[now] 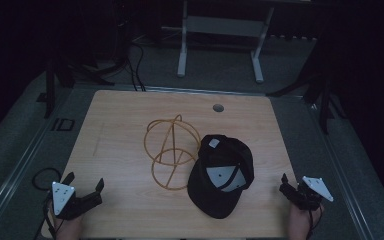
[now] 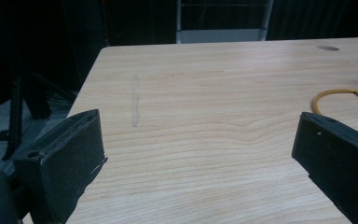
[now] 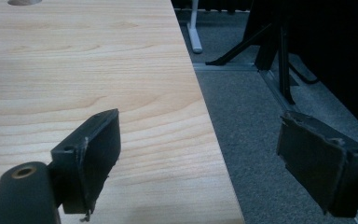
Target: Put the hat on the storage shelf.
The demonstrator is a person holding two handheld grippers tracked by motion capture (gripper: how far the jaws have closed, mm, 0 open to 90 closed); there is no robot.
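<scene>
the black cap (image 1: 221,176) lies upside down near the middle of the table (image 1: 120,130), toward your right, its brim pointing at the near edge and its crown toward the far side. the fabric is matte and dark; pale lining panels and a small white label show inside the crown. just to its left stands the wire frame (image 1: 172,150), thin golden hoops crossing into a rounded open form on a ring base, its right side touching or nearly touching the cap. the tabletop is light wood grain, smooth, with a round hole (image 1: 218,107) near the far edge. your left gripper (image 1: 85,187) rests at the near left corner, jaws spread wide, nothing between them. your right gripper (image 3: 198,156) sits at the near right edge, jaws wide and empty, one over wood, one over grey carpet (image 3: 251,121). both are well apart from the cap.
</scene>
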